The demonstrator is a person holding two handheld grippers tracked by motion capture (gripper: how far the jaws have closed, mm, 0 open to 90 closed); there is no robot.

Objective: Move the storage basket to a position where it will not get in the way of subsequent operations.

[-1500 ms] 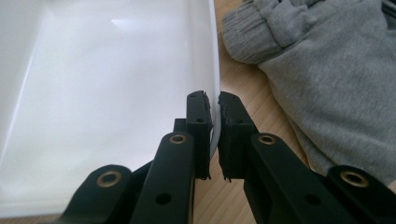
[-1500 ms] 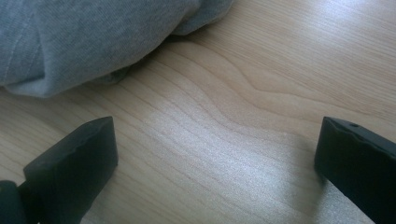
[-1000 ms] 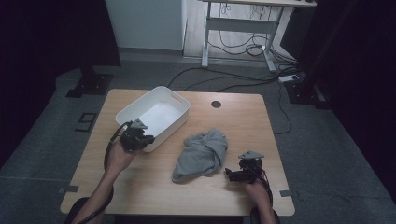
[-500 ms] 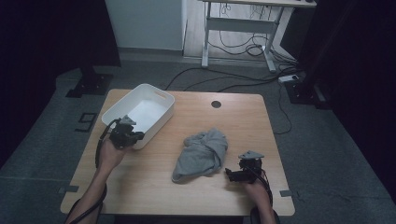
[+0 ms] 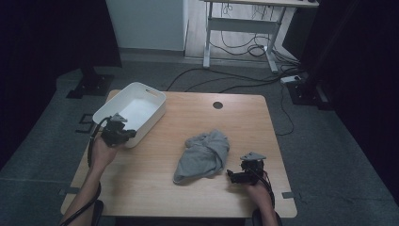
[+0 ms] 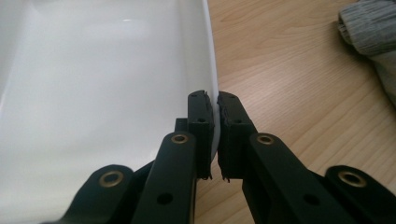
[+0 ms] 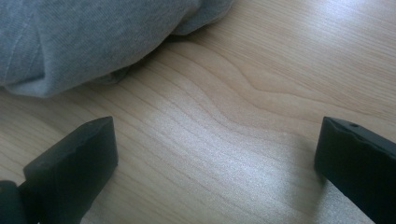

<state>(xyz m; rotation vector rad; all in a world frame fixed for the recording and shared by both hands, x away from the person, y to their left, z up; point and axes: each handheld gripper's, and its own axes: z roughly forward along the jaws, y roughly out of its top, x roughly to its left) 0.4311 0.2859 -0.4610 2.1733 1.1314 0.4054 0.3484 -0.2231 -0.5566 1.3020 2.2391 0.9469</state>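
A white plastic bin [image 5: 131, 109] stands at the table's far left, partly over the edge. My left gripper [image 5: 126, 135] is shut on its near rim; in the left gripper view the pads [image 6: 201, 121] pinch the thin white wall [image 6: 211, 84] from both sides [image 6: 214, 122]. A crumpled grey cloth [image 5: 203, 154] lies at mid-table, and its edge is at the right of the left gripper view [image 6: 371, 37]. My right gripper [image 5: 231, 174] rests near the front right, open, just right of the cloth. In the right gripper view its jaws stand wide apart [image 7: 215, 154] over bare wood, the cloth [image 7: 88, 37] ahead.
The wooden table [image 5: 244, 127] has a round cable hole [image 5: 217, 105] near its far edge. Beyond the table stand a desk frame [image 5: 235, 37] and loose cables on the grey floor. Dark curtains flank both sides.
My left gripper has dragged the white bin to the left, toward the table's left edge. The right gripper and the cloth have kept still.
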